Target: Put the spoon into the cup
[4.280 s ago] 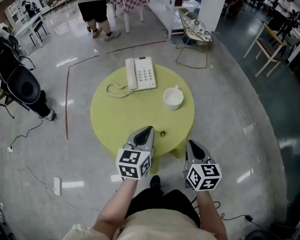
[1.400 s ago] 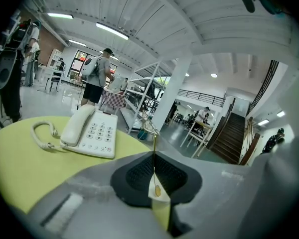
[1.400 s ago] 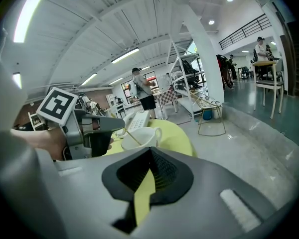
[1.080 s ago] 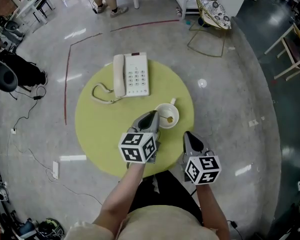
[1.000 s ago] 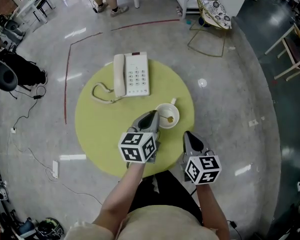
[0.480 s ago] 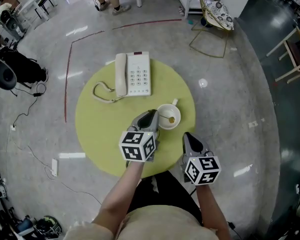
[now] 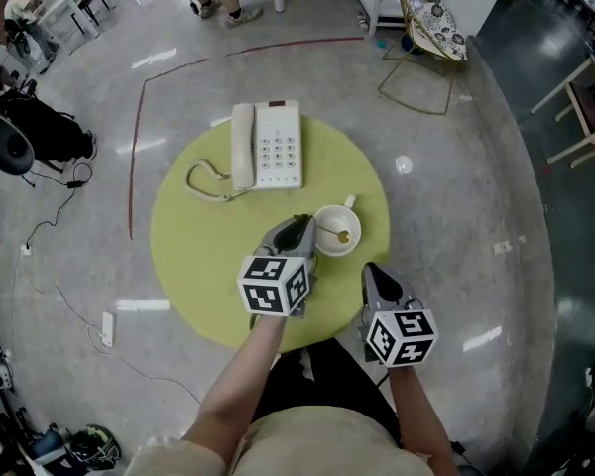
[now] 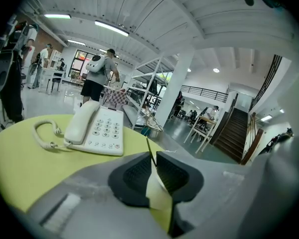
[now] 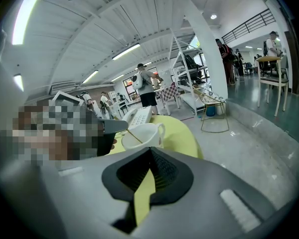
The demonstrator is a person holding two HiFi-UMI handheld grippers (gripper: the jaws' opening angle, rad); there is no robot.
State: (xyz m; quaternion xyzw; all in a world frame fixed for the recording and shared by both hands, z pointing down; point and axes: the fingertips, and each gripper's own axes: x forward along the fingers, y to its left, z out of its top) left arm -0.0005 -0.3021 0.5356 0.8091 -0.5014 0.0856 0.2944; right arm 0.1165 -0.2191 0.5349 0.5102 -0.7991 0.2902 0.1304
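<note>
Spoon (image 7: 343,235): bowl end down inside cup (image 9: 144,137), centre-right of head view, on round yellow-green table (image 7: 203,256). Handle slanting out over the cup's left rim into left gripper (image 7: 299,228). Clamped there, jaws closed onto the thin stem, visible as a dark sliver between the pads in the left gripper view. Right gripper (image 7: 374,272) lower right, by the table's edge, jaws pressed together on nothing. Telephone (image 7: 268,147) upper centre, well apart from cup.

Handling, as a guess: small metal teaspoon, light, stiff, slick. Narrow stem, so prone to pivoting between the pads. Best held mid-to-upper handle, as now, bowl end left free. Cup: probably ceramic, light enough to tip or slide if the handle is levered against the rim. Looks ready for release: open gently, let the handle settle on the rim, back off to the left without dragging.
</note>
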